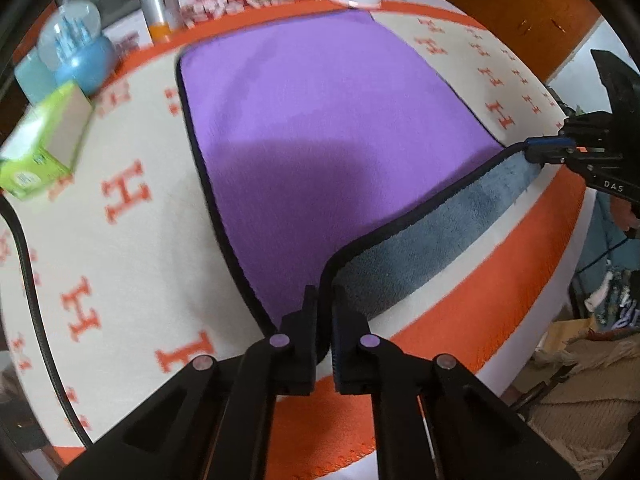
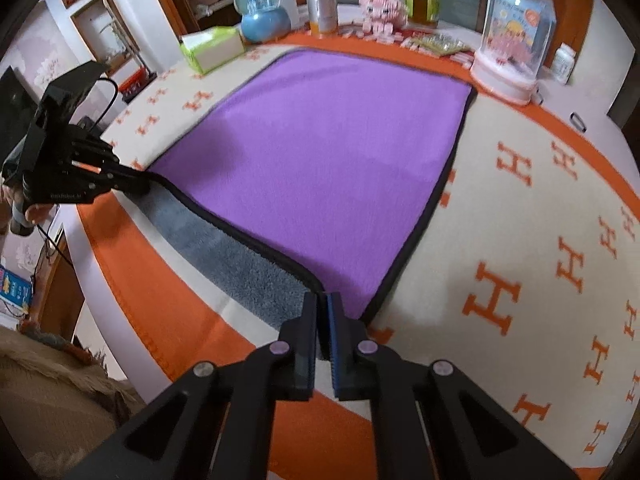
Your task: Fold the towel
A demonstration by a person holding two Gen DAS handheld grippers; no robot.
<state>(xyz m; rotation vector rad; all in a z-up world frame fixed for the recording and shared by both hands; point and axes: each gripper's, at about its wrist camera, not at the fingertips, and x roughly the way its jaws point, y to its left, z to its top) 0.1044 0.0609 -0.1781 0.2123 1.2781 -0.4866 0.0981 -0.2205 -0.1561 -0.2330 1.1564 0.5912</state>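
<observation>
A purple towel (image 1: pixel 320 128) with a dark border and a grey underside (image 1: pixel 420 240) lies spread on the table; it also shows in the right wrist view (image 2: pixel 320 160). My left gripper (image 1: pixel 325 300) is shut on the towel's near left corner and lifts it. My right gripper (image 2: pixel 322 304) is shut on the near right corner. The near edge hangs raised between both grippers, showing the grey underside (image 2: pixel 236 256). The right gripper appears in the left wrist view (image 1: pixel 548 152); the left gripper appears in the right wrist view (image 2: pixel 136 184).
The table wears a cream and orange cloth with H marks (image 2: pixel 540 240). At the far edge stand a green tissue box (image 2: pixel 212 48), a blue snow globe (image 2: pixel 262 12), a can (image 2: pixel 322 8), a pink block toy (image 2: pixel 382 10) and a pink-based dome (image 2: pixel 512 44). A black cable (image 1: pixel 32 280) runs at the left.
</observation>
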